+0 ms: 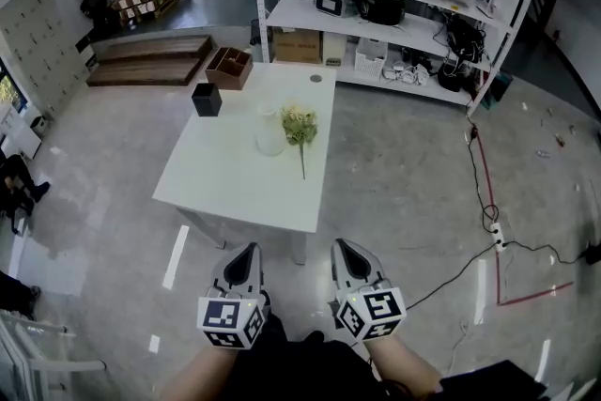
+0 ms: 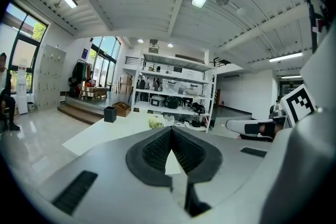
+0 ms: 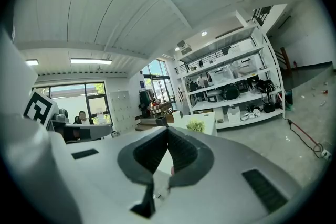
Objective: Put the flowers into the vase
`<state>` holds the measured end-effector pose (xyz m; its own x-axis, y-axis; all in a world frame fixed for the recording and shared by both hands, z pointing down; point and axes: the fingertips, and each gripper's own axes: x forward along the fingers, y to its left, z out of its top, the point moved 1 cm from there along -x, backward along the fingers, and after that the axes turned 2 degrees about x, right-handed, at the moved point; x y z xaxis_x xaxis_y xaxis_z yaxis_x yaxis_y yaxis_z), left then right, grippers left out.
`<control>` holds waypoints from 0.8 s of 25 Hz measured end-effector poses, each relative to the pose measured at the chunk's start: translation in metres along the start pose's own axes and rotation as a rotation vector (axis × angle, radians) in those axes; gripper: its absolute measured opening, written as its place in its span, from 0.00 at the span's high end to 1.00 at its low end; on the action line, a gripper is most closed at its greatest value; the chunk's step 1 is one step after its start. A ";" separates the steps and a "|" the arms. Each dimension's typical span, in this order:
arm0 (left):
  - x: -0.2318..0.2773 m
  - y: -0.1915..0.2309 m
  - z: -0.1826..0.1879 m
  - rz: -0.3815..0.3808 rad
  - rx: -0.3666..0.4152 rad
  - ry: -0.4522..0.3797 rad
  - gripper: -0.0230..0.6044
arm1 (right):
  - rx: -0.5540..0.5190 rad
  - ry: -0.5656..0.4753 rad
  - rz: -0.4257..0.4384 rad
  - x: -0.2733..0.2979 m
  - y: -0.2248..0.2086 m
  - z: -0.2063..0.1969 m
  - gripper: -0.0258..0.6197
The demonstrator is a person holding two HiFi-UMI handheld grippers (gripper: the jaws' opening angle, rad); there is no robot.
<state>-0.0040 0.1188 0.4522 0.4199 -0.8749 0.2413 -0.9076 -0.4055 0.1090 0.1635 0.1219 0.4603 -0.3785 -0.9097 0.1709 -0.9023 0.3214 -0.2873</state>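
Left claw [image 1: 249, 249] and right claw [image 1: 343, 246] hover side by side, pointing forward, well short of the surface's [image 1: 235, 188] near edge; flowers [image 1: 300, 127] lie by its right edge beside the vase [image 1: 270, 136], none in yet. Left gripper view: jaws together, nothing between. Right gripper view: likewise closed, empty.

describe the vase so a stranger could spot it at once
A white table stands in front of the white shelving unit. Near its middle sits the vase, with the flowers lying just to its right. It is pale and rounded, unlike the black box and wooden box at the far left corner.
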 end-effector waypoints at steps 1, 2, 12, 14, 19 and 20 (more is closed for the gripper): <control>0.004 0.002 0.001 0.000 -0.002 -0.002 0.96 | -0.002 0.000 0.000 0.004 -0.001 0.001 0.96; 0.008 0.004 0.002 -0.001 -0.005 -0.004 0.96 | -0.004 -0.001 -0.001 0.008 -0.002 0.003 0.96; 0.091 0.066 0.024 -0.060 -0.029 -0.020 0.96 | -0.041 0.005 -0.064 0.103 -0.011 0.023 0.96; 0.110 0.087 0.037 -0.076 -0.027 -0.028 0.96 | -0.045 0.002 -0.076 0.130 -0.006 0.031 0.96; 0.147 0.130 0.058 -0.115 -0.016 -0.041 0.96 | -0.061 -0.018 -0.113 0.183 0.004 0.048 0.96; 0.153 0.137 0.060 -0.118 -0.014 -0.044 0.96 | -0.065 -0.023 -0.116 0.192 0.005 0.051 0.96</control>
<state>-0.0640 -0.0869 0.4461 0.5235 -0.8321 0.1833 -0.8515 -0.5030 0.1481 0.0969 -0.0643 0.4438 -0.2662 -0.9474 0.1775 -0.9517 0.2290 -0.2047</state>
